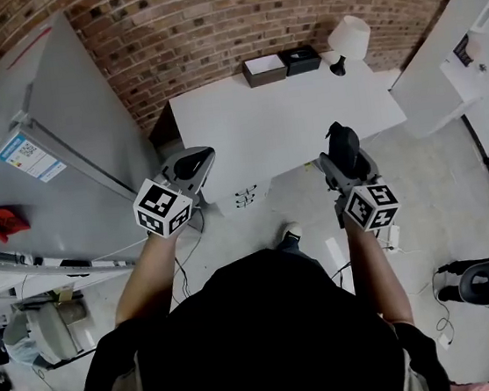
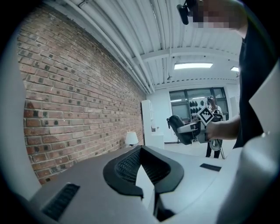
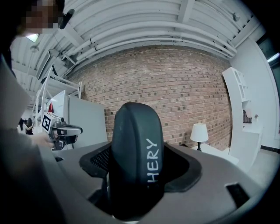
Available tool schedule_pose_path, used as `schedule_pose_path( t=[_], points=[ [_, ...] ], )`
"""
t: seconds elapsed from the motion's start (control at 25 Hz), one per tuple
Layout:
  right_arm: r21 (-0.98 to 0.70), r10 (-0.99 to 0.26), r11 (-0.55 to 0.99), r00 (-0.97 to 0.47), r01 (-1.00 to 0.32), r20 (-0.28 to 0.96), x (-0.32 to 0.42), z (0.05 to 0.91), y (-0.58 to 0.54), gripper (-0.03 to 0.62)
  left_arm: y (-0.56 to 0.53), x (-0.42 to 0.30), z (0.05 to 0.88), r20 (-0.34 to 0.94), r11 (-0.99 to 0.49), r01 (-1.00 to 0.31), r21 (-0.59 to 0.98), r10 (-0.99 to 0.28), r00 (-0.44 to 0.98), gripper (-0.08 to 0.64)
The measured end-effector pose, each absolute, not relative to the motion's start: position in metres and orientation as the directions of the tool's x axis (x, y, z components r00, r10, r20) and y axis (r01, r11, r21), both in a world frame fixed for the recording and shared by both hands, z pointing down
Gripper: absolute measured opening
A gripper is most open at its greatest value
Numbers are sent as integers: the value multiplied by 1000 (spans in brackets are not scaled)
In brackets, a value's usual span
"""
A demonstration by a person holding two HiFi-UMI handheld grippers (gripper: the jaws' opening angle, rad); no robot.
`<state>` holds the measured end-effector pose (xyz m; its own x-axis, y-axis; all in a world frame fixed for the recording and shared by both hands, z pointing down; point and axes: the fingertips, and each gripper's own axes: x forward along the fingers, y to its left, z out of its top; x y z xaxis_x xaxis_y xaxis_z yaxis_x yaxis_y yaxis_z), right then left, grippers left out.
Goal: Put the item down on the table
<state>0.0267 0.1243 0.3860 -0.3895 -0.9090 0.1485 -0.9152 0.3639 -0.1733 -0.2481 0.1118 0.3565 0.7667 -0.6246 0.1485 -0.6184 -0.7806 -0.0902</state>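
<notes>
Right gripper view: right gripper (image 3: 140, 158) jaws clamped on upright dark item (image 3: 133, 131); left gripper (image 2: 142, 168) jaws together.

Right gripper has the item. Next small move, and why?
Probably move the right gripper forward over the bare middle of the white table, then lower. Its jaws clamp the dark item near the front edge, not yet set down; boxes and lamp sit at the far edge.

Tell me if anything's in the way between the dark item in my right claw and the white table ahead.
Nothing visible is. The right claw holds the dark item by the white table, whose near part is bare; two boxes and a lamp sit along its far edge.
</notes>
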Motion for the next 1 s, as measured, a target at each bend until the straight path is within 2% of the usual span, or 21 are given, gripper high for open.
schedule_pose_path(
  t=[0.52,1.0],
  points=[
    [-158,-911,367,-388,-917,138,31,385,120,347,112,-251,353,147,-777,-622,-97,-629,763,15],
    [-192,-915,348,-377,-918,145,54,400,101,347,88,-225,353,142,-800,-595,-77,-599,788,15]
  ],
)
